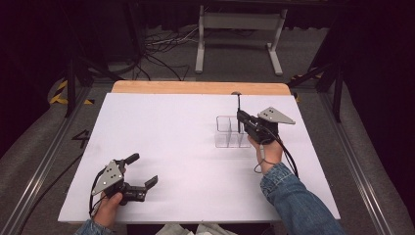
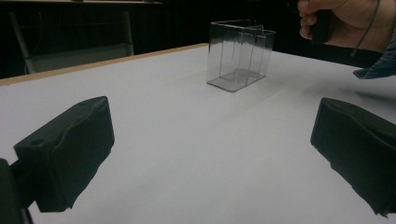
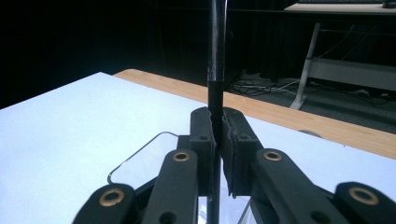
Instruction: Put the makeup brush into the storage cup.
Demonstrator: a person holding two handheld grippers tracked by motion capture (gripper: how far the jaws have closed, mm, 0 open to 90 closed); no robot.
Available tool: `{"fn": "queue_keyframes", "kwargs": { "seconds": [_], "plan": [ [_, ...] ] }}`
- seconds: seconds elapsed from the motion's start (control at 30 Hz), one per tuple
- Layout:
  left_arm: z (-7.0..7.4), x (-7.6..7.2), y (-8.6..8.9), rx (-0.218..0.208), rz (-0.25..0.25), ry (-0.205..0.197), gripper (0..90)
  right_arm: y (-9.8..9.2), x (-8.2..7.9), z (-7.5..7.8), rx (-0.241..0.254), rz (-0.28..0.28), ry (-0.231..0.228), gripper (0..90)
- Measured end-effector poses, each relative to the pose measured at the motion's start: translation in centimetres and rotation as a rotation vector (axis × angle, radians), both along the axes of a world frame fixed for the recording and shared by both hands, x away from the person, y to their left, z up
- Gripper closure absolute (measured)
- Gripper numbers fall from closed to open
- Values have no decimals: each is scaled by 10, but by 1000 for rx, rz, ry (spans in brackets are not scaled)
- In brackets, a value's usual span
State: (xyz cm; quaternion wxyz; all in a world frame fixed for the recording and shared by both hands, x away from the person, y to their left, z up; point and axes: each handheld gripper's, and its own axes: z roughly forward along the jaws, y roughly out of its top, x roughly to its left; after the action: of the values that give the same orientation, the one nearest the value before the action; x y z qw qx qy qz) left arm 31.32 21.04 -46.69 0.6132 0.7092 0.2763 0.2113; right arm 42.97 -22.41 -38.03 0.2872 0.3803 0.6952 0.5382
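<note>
Slim black rod (image 3: 216, 70), perhaps a pen or a thin tool, stands upright in the right claw (image 3: 216, 140), whose two black pads are pressed together on its lower part. In the high view this rod (image 1: 239, 110) rises over the clear plastic box with inner dividers (image 1: 230, 132), which sits on the white desk (image 1: 171, 142) toward its far right side; the claw (image 1: 241, 119) hovers just above the rim of the box. From the left claw's camera the same box (image 2: 239, 53) looks thin-walled and empty.

I judge the rod to be light and stiff, with a smooth round surface that may slip or turn between the pads, so a hold low on the shaft, like now, seems sensible: it keeps the tip steady for lowering into one compartment. The box is probably light too and could slide or tip if the rod pushes a divider.

The left claw (image 1: 142, 172) rests near the front left edge of the desk, jaws wide apart, with nothing between them.
</note>
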Motion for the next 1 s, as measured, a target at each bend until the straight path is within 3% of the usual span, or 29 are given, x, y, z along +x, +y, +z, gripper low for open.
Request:
{"fn": "queue_keyframes", "kwargs": {
  "seconds": [0.23,0.27,0.4,0.57,0.6,0.63,0.73,0.8,0.9,1.0],
  "plan": [
    [0,0,0,0,1,-1,1,0,0,0,-3,5,6,831],
    [0,0,0,-1,0,-1,1,0,1,0,7,22,9,715],
    [0,0,0,0,1,-1,1,-2,1,2,21,26,12,493],
    [0,0,0,1,-1,1,1,-6,-2,6,34,34,-6,292],
    [0,0,0,1,-1,0,1,-6,-2,6,34,34,-6,292],
    [0,0,0,1,0,0,1,-7,-5,9,25,31,-28,221],
    [0,0,0,1,-1,0,1,-9,-9,14,22,39,-57,147],
    [0,0,0,1,-1,0,1,-9,-10,15,22,43,-61,131],
    [0,0,0,1,-2,1,1,-14,-17,21,64,70,-49,102],
    [0,0,0,0,-1,0,1,-16,-22,24,61,81,-54,84]
  ]
}}
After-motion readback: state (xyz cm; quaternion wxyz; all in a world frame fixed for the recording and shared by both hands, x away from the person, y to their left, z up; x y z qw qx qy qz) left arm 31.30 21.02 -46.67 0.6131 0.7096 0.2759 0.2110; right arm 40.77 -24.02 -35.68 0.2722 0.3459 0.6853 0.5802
